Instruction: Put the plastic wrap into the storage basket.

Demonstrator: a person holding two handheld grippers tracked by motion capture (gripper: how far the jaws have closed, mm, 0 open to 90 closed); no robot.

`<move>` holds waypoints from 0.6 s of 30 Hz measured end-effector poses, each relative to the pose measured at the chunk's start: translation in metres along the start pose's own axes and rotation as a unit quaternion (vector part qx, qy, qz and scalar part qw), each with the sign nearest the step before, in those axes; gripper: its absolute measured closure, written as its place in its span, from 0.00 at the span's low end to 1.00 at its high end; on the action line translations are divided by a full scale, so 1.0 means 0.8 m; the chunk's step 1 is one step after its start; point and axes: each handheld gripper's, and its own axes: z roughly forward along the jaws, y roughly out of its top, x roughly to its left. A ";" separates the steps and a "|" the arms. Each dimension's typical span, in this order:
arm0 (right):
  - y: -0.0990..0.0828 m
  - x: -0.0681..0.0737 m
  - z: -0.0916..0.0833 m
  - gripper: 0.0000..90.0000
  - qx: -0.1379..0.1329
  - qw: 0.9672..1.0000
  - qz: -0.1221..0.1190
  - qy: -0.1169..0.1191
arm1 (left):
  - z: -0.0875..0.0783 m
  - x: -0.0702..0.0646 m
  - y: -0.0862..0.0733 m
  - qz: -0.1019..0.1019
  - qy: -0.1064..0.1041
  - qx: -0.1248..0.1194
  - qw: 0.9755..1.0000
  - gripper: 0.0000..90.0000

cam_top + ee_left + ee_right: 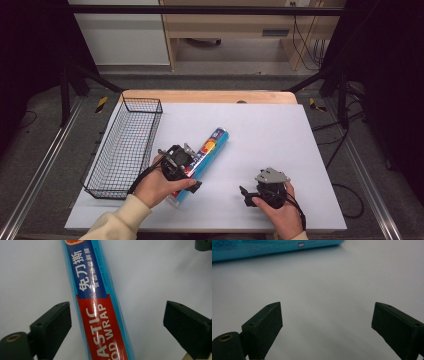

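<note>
The long blue cylindrical box of plastic wrap with a red and dark-blue label [202,159] lies flat on the white-topped counter [265,135], and the left claw [186,167] hangs directly over its near half. In the left gripper view the box [98,305] runs up between the two black jaws, which stand wide apart, one to either side of it with bare counter showing in each gap, so the claw has hold of nothing yet. The box's long axis runs almost straight away from that claw, leaning only slightly across it, which means the jaws already lie square across the narrow width of the box; this is the relation on which a closing grip would depend. The box sits a little nearer the left-hand jaw than the other, so a small shift sideways would probably centre it. The right claw [248,196] rests low on the counter well to the right of the box, its jaws likewise spread wide and empty; from it the box [262,248] lies ahead and off to the left, seen side-on across the top of its view. The left hand [157,187] is therefore plainly the nearer one. Beyond the left claw, on its far left, stands the black wire-mesh basket [125,145], whose long side runs roughly parallel with the box.
</note>
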 end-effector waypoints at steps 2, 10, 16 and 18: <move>0.002 0.002 0.000 0.11 -0.002 1.000 0.003 0.004 | 0.004 0.004 0.010 0.005 0.015 0.027 0.999 0.12; 0.005 0.004 0.001 0.12 -0.005 1.000 -0.001 0.015 | 0.028 0.018 0.033 -0.004 0.035 0.072 0.997 0.11; 0.005 0.003 0.000 0.12 -0.005 1.000 0.002 0.016 | 0.049 0.028 0.034 -0.020 0.023 0.095 0.995 0.11; 0.005 0.003 0.000 0.11 -0.005 1.000 0.002 0.018 | 0.054 0.030 0.034 -0.033 0.010 0.094 0.995 0.11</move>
